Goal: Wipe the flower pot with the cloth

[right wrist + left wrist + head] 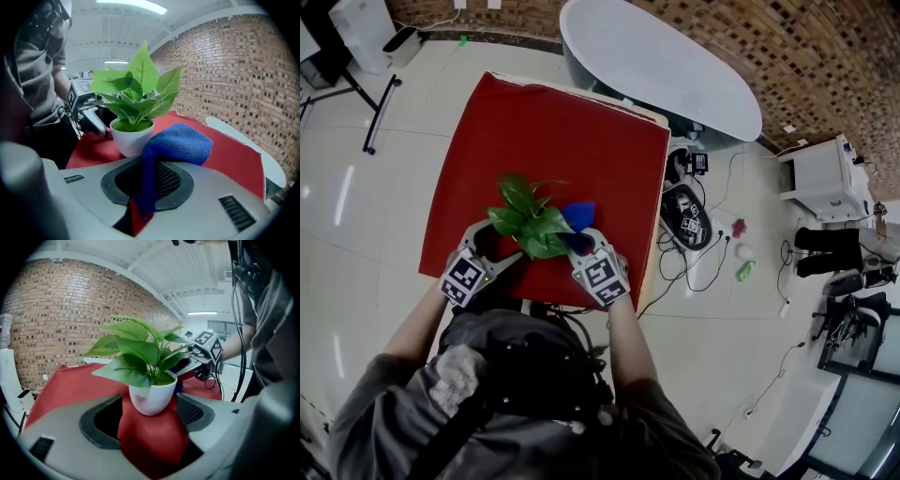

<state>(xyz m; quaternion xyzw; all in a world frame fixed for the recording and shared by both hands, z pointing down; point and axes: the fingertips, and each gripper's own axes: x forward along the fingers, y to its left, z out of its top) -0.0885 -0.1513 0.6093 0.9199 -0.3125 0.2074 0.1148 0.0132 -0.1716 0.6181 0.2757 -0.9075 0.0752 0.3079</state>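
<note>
A white flower pot with a green leafy plant stands on the red tablecloth near its front edge. My left gripper has a jaw on each side of the pot, closed against it. In the head view the left gripper reaches in from the left, and leaves hide the pot. My right gripper is shut on a folded blue cloth, which bulges out above the jaws just right of the pot. The cloth shows beside the leaves, with the right gripper below it.
The table's front edge lies just under both grippers, close to the person's body. A long white tub-like object stands beyond the table. Cables and small devices lie on the floor to the right, with a white cabinet farther off.
</note>
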